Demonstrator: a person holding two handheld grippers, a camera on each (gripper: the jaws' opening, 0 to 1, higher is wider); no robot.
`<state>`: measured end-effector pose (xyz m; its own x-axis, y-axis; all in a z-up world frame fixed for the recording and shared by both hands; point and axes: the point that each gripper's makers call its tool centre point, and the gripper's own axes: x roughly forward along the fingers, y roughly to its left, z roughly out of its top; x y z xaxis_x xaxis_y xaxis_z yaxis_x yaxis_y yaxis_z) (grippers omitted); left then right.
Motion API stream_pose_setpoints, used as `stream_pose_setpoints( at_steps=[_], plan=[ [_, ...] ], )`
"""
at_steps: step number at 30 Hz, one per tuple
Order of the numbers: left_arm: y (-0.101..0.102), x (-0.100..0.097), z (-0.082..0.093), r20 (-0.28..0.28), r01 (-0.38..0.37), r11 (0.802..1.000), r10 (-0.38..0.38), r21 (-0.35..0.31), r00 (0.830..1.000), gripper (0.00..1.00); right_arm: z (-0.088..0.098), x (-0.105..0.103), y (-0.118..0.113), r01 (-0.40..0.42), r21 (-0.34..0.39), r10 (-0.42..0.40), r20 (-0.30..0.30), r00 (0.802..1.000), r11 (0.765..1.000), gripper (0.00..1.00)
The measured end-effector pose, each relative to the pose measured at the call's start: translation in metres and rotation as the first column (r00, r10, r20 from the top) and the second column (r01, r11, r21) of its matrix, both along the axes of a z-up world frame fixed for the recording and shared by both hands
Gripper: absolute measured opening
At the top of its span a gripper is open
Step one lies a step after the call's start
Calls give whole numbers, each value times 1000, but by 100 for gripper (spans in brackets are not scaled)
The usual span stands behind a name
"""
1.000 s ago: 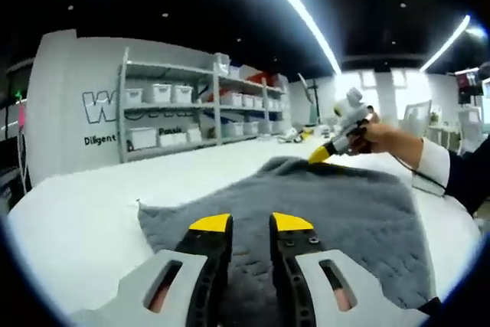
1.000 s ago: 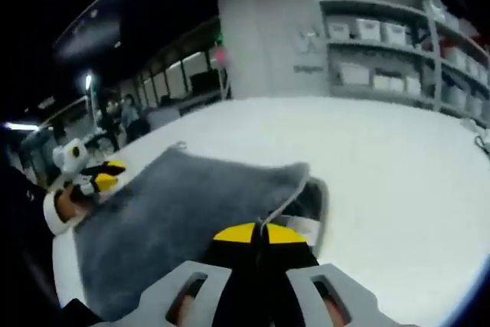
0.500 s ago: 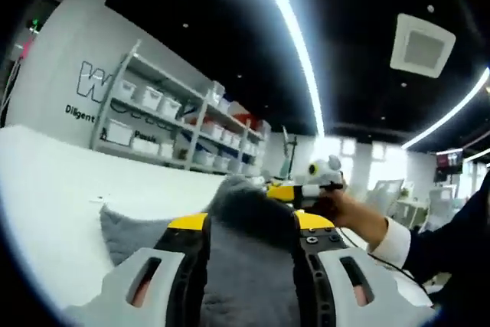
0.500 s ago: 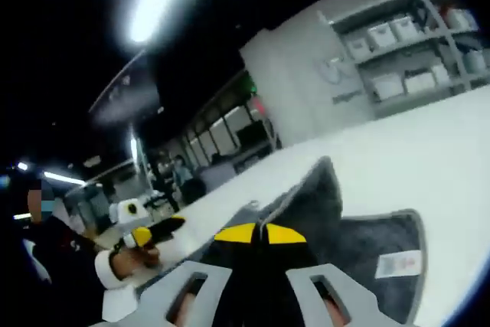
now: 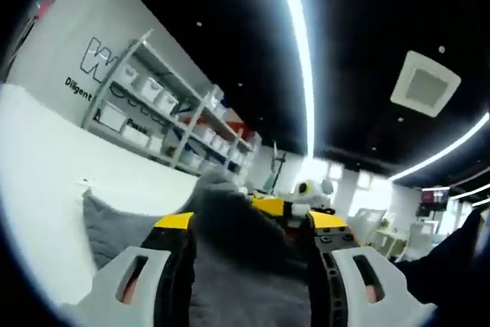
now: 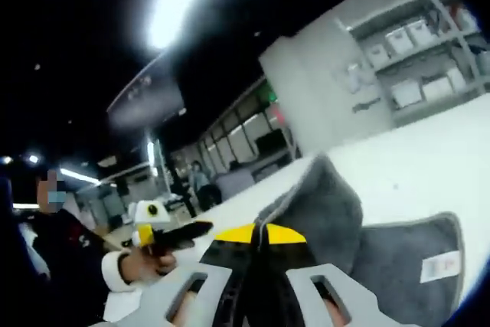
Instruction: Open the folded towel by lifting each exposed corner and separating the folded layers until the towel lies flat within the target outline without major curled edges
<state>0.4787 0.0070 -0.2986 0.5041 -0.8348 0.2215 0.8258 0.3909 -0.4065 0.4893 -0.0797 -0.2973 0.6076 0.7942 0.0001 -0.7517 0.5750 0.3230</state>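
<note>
Behind you: shelves (image 5: 164,116) of white bins (image 6: 402,36), lettered grey wall (image 5: 73,51), black ceiling with light strips (image 5: 300,44), vent (image 5: 425,82).

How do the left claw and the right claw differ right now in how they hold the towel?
The left claw stands open, its yellow tips wide apart with a raised hump of the grey towel between them; the right claw is shut, tips together, pinching a towel fold that rises above it. The left claw straddles cloth without clamping; the right claw has lifted its layer off the lower one carrying the white label. Both have yellow tips and grey bodies.
</note>
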Motion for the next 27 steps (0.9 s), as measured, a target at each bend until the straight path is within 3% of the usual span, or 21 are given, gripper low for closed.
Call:
stream_pose_setpoints(
  at_steps=[4, 8, 11, 14, 19, 22, 25, 27],
  plan=[
    [2, 1, 2, -17, 7, 1000, -8, -20, 1000, 55, 6, -8, 20, 12, -87, -2, 111, 994, 996, 0],
    [3, -2, 5, -34, 10, 998, -12, -55, 999, 55, 3, -11, 32, 51, -195, -15, 184, 983, 980, 0],
    [1, -6, 2, -48, 1, 998, -3, -57, 999, 55, -4, -11, 41, 103, -306, -18, 268, 963, 947, 0],
    [2, -3, -6, -51, -48, 999, 48, -8, 998, 55, -15, -11, 51, 113, -384, 4, 291, 957, 917, 0],
    [7, 1, -10, -70, -75, 997, 76, 6, 995, 52, -28, -11, 65, 129, -483, 49, 338, 940, 866, 0],
    [6, 2, -15, -83, -72, 997, 74, 27, 994, 50, -32, -10, 70, 158, -538, 86, 401, 912, 828, 0],
    [4, 3, -17, -76, -70, 996, 73, 53, 994, 49, -36, -15, 79, 178, -603, 162, 466, 870, 777, 0],
    [4, 5, -21, -101, -74, 995, 81, 71, 992, 49, -39, -15, 81, 209, -631, 171, 485, 857, 747, 0]
  ],
)
